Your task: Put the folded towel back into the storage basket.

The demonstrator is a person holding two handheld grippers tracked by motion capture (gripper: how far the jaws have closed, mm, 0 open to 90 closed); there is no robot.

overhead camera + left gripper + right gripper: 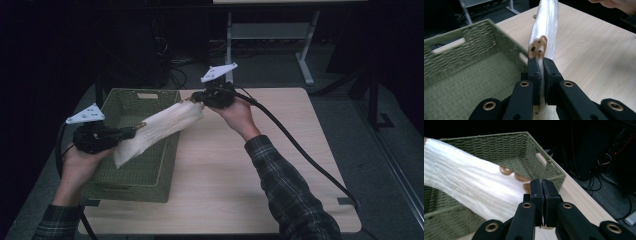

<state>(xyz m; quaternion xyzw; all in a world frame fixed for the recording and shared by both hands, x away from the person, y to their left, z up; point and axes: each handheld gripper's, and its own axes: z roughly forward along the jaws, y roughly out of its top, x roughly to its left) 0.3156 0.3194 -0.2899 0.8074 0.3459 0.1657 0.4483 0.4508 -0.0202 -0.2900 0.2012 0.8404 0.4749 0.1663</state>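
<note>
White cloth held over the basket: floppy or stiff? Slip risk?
Likely floppy: the white cloth sags between the left gripper and right gripper, lower edge drooping into the green basket. Probably light. Slip risk seems low: both jaws pinch its edges shut.

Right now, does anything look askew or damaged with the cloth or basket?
Nothing damaged. The white cloth hangs slanted between the left gripper and right gripper, above the green basket. Its brown patches look like a printed pattern, not stains.

sleeves (pixel 287 192): dark plaid | left gripper (pixel 540 65): black jaws, brass rivets | right gripper (pixel 542 185): black, thick cable, grey triangular plate
</note>
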